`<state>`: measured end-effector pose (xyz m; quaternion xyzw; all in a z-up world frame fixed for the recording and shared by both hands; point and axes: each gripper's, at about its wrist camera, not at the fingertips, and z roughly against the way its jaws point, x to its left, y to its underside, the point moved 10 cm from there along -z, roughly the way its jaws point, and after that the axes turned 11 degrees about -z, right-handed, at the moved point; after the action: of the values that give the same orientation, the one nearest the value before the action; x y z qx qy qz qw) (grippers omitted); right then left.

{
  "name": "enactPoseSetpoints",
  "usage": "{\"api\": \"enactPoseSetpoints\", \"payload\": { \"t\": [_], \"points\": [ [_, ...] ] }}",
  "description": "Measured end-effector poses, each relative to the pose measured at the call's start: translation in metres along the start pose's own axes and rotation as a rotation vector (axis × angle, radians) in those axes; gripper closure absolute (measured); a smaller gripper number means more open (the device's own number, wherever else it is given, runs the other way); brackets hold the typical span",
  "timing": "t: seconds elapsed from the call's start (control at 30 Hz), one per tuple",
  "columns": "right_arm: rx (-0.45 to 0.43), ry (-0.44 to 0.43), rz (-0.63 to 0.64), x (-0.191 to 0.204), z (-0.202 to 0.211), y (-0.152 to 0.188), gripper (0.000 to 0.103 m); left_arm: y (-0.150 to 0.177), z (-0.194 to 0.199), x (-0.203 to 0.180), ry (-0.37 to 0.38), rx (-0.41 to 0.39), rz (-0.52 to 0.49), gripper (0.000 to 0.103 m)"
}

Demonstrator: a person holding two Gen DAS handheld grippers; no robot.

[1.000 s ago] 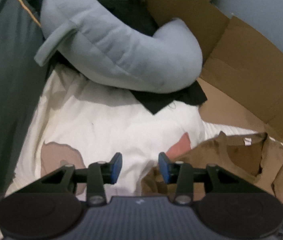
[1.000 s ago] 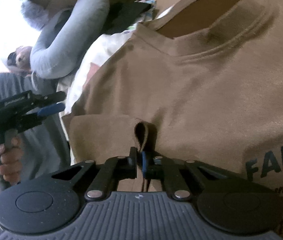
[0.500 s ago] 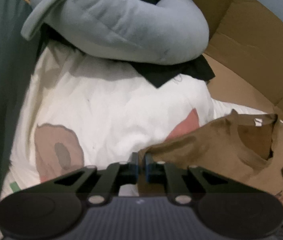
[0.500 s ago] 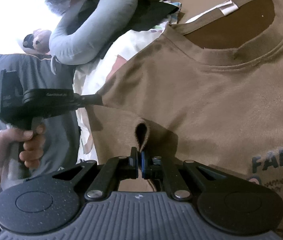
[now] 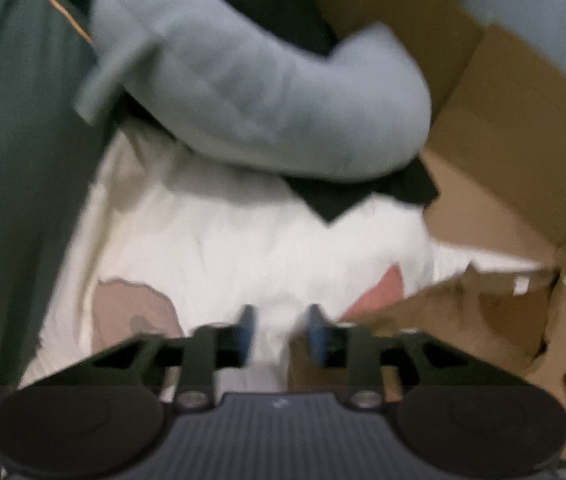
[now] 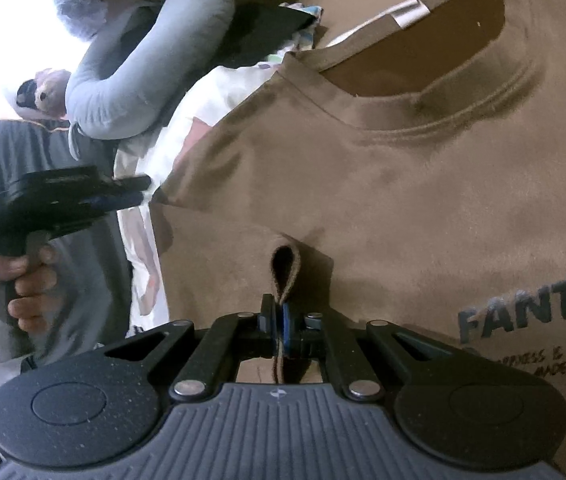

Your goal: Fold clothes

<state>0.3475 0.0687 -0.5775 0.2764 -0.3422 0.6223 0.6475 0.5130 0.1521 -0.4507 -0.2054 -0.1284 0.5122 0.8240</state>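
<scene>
Fabric of a brown T-shirt (image 6: 403, 200) fills most of the right wrist view, spread flat with its round collar (image 6: 435, 116) toward the top and a pale neck tag (image 6: 409, 12) showing inside. The right gripper (image 6: 277, 326) is clamped on a small looped pinch of the shirt's cloth, which stands up between its blue pads. Dark print on the chest reads "FANTA" (cut off at the frame edge), with smaller lines below too small to read fully. The left gripper (image 5: 279, 334), blurred in its own view, has its jaws spread apart with nothing between them, hovering over a white printed cloth (image 5: 243, 248) just beside the shirt's left edge (image 5: 423, 320). A light-blue curved pillow (image 5: 263, 92) lies beyond, over a black cloth (image 5: 363, 196); brown cardboard (image 5: 503, 128) stands to the right. The left hand (image 6: 11, 280) grips the tool's handle.
</scene>
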Motion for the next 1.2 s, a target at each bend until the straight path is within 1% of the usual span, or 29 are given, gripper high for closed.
{"api": "enactPoseSetpoints", "payload": {
  "t": [0.03, 0.07, 0.1, 0.13, 0.17, 0.2, 0.23, 0.27, 0.33, 0.37, 0.4, 0.43, 0.47, 0.5, 0.53, 0.57, 0.6, 0.63, 0.7, 0.77, 0.87, 0.97, 1.1, 1.17, 1.2],
  "points": [
    [-0.003, 0.002, -0.005, -0.001, -0.001, 0.000, 0.099, 0.001, 0.004, 0.001, 0.002, -0.013, -0.010, 0.053],
    [-0.007, 0.003, -0.015, -0.003, -0.002, -0.001, 0.099, 0.005, 0.004, 0.001, 0.005, -0.005, -0.017, 0.056],
    [-0.012, 0.004, -0.030, -0.005, -0.002, -0.003, 0.098, 0.011, 0.003, 0.001, 0.014, 0.014, -0.016, 0.068],
    [-0.016, 0.005, -0.047, -0.007, -0.002, -0.005, 0.098, 0.018, 0.001, 0.001, 0.026, 0.030, -0.018, 0.084],
    [-0.025, 0.004, -0.061, -0.009, -0.002, -0.007, 0.096, 0.025, 0.001, 0.000, 0.037, 0.044, -0.022, 0.089],
    [-0.035, 0.002, -0.074, -0.010, -0.001, -0.009, 0.093, 0.030, 0.001, -0.001, 0.047, 0.049, -0.023, 0.090],
    [-0.047, -0.003, -0.086, -0.011, 0.000, -0.011, 0.083, 0.035, 0.002, -0.002, 0.057, 0.050, -0.024, 0.090],
    [-0.058, -0.009, -0.093, -0.012, 0.001, -0.014, 0.081, 0.040, 0.003, -0.003, 0.066, 0.051, -0.024, 0.089],
    [-0.064, -0.015, -0.095, -0.012, 0.001, -0.016, 0.081, 0.047, 0.003, -0.006, 0.092, 0.059, -0.014, 0.089],
    [-0.064, -0.016, -0.097, -0.013, 0.001, -0.017, 0.081, 0.050, 0.002, -0.008, 0.102, 0.065, -0.010, 0.088],
    [-0.062, -0.017, -0.099, -0.013, 0.000, -0.017, 0.081, 0.053, 0.001, -0.009, 0.102, 0.069, -0.012, 0.083],
    [-0.064, -0.020, -0.102, -0.013, 0.000, -0.018, 0.081, 0.055, -0.001, -0.010, 0.099, 0.072, -0.016, 0.073],
    [-0.066, -0.023, -0.105, -0.014, 0.000, -0.018, 0.081, 0.056, -0.002, -0.011, 0.096, 0.075, -0.019, 0.070],
    [-0.067, -0.024, -0.107, -0.014, 0.000, -0.018, 0.082, 0.058, -0.004, -0.012, 0.093, 0.079, -0.023, 0.070],
    [-0.067, -0.025, -0.109, -0.014, -0.001, -0.018, 0.082, 0.060, -0.006, -0.012, 0.089, 0.082, -0.029, 0.070],
    [-0.067, -0.026, -0.110, -0.014, -0.002, -0.018, 0.086, 0.061, -0.008, -0.012, 0.085, 0.087, -0.036, 0.070],
    [-0.062, -0.029, -0.105, -0.013, -0.002, -0.017, 0.093, 0.062, -0.010, -0.013, 0.081, 0.091, -0.044, 0.071],
    [-0.054, -0.033, -0.097, -0.011, -0.003, -0.017, 0.103, 0.063, -0.012, -0.013, 0.077, 0.095, -0.051, 0.072],
    [-0.043, -0.035, -0.073, -0.007, -0.003, -0.015, 0.103, 0.064, -0.016, -0.011, 0.047, 0.102, -0.076, 0.076],
    [-0.048, -0.022, -0.042, -0.003, -0.002, -0.016, 0.103, 0.063, -0.019, -0.008, 0.025, 0.095, -0.079, 0.076],
    [-0.072, 0.004, -0.045, -0.006, 0.000, -0.021, 0.103, 0.060, -0.018, -0.004, 0.005, 0.082, -0.069, 0.076],
    [-0.079, 0.039, -0.050, -0.011, 0.000, -0.022, 0.102, 0.062, -0.009, -0.006, -0.001, 0.068, -0.073, 0.075],
    [-0.075, 0.031, -0.076, -0.015, 0.003, -0.021, 0.101, 0.071, 0.010, -0.011, 0.029, 0.049, -0.089, 0.077],
    [-0.070, 0.034, -0.073, -0.017, 0.005, -0.019, 0.101, 0.078, 0.019, -0.015, 0.057, 0.046, -0.092, 0.079],
    [-0.071, 0.036, -0.074, -0.018, 0.005, -0.019, 0.101, 0.082, 0.023, -0.018, 0.070, 0.041, -0.089, 0.082]
  ]
}}
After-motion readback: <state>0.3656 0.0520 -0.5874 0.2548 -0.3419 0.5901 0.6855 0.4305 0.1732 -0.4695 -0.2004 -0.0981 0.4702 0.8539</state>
